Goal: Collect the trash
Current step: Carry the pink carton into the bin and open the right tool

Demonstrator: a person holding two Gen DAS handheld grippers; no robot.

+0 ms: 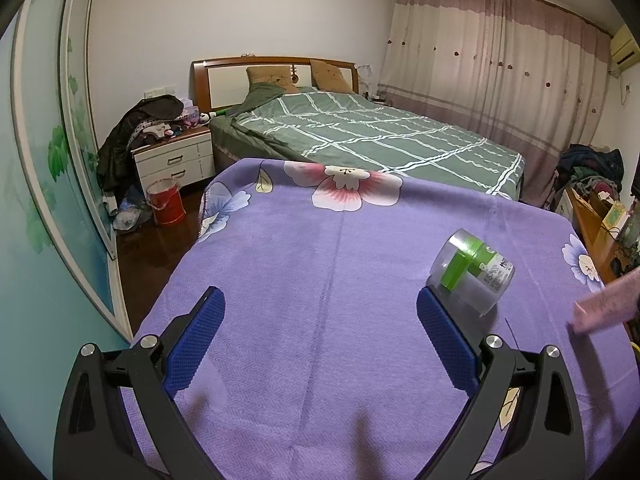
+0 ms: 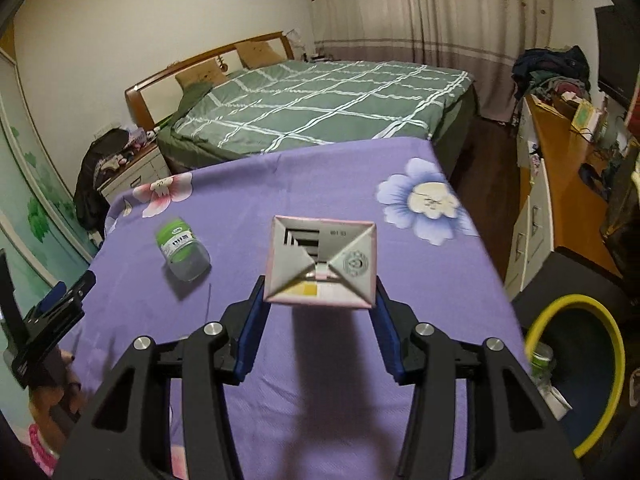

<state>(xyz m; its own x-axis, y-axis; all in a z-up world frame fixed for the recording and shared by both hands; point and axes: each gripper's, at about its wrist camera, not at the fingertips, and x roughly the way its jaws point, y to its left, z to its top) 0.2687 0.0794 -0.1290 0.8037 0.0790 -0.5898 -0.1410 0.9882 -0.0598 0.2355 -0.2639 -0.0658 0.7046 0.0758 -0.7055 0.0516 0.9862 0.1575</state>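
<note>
Clear plastic jar (image 1: 471,271); matt woven cloth (image 1: 320,280).

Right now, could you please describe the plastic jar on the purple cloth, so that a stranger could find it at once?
Start at the purple flowered cloth in front of the green bed. The plastic jar lies on its side on this cloth, just beyond the open left gripper. It is clear with a green label band, unlike the pink-edged carton held in the right gripper.
</note>
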